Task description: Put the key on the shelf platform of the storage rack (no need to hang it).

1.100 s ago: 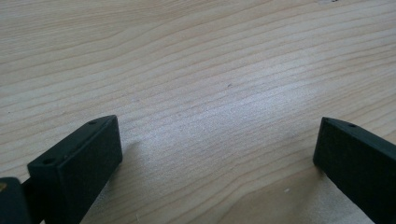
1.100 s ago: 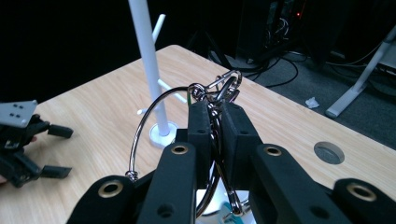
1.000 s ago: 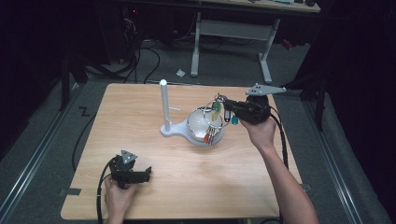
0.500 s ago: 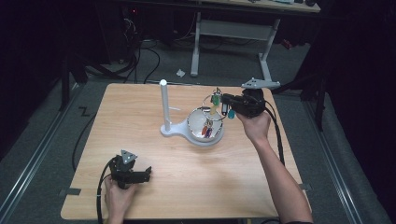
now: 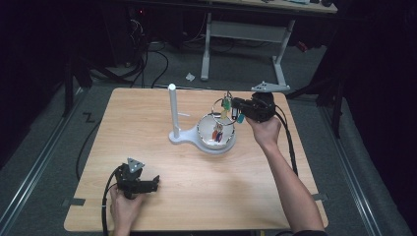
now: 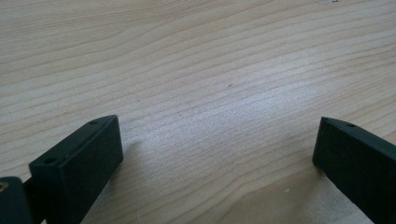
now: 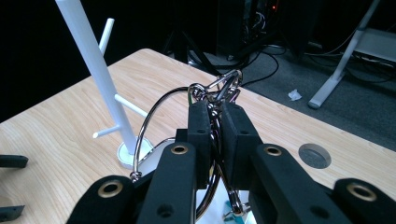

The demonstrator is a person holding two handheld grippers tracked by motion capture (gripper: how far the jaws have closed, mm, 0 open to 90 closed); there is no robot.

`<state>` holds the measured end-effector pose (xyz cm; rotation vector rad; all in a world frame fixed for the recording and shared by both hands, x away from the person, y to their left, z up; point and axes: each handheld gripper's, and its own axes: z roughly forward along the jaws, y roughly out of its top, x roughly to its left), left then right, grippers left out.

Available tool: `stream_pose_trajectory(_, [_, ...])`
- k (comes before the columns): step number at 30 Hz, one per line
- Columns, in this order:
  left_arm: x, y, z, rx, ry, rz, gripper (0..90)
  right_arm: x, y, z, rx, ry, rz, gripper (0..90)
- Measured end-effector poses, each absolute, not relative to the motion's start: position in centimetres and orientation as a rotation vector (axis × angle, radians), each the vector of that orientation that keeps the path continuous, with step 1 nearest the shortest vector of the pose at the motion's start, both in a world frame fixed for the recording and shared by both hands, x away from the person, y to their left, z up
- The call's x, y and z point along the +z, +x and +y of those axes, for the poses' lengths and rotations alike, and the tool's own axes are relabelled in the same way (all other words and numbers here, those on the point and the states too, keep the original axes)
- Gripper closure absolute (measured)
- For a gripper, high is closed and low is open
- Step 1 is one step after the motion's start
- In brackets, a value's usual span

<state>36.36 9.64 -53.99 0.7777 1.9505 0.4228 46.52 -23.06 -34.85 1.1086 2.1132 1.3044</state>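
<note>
Light: my table [image 5: 147,128] is lit bright from above, room around it dark.
Glare: pale sheen on the wood.
Focus: close jaws soft.

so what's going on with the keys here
A person's right tongs are shut on a silver metal key ring with coloured tags, held in the air above the white round bowl. Some tags hang down into the bowl. A white upright peg stand rises just beside the bowl on the light wooden table. The left tongs are open, holding nothing, low over the table's near left part.
</note>
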Motion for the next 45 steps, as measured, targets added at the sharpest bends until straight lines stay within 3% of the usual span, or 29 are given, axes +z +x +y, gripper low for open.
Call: stream_pose_trajectory(45, [-54.0,36.4,9.6,0.420,0.768,1.953,2.2,-40.9,47.0,-19.4,1.254,1.032,2.276,82.7])
